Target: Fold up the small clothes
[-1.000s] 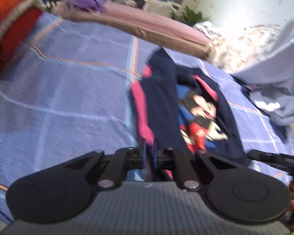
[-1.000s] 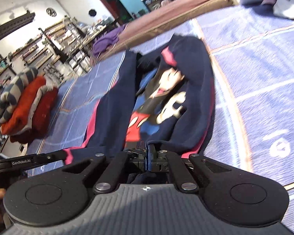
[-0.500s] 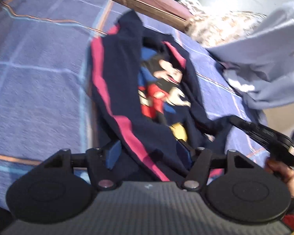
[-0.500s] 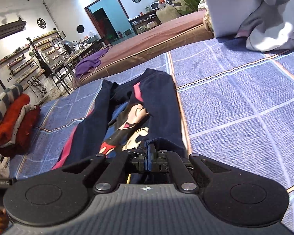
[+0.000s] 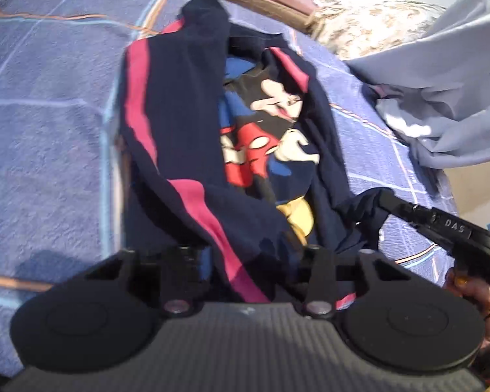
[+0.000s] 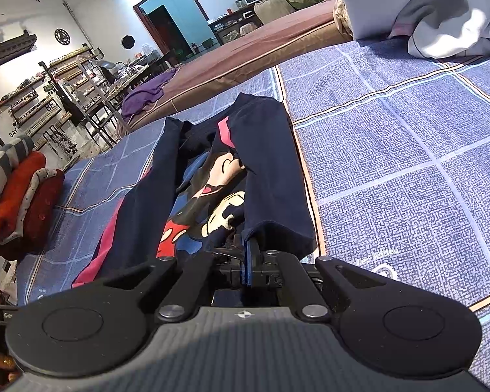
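A blue grid-patterned sheet (image 6: 408, 150) covers the bed. Only the right view shows the shelved room and folded red stack (image 6: 19, 196) far left; only the left view shows the right gripper (image 5: 383, 201) side-on. The navy shirt (image 5: 186, 124), cartoon print up, pink stripes, lies mid-sheet, sides folded inward. Left gripper (image 5: 250, 261) is spread wide with the hem between its fingers; right gripper (image 6: 249, 254) pinches the near hem.

Both cameras sit low and close at the near end of the navy shirt (image 5: 186, 104), looking along it; the left from its left side, the right (image 6: 268, 163) from its right.
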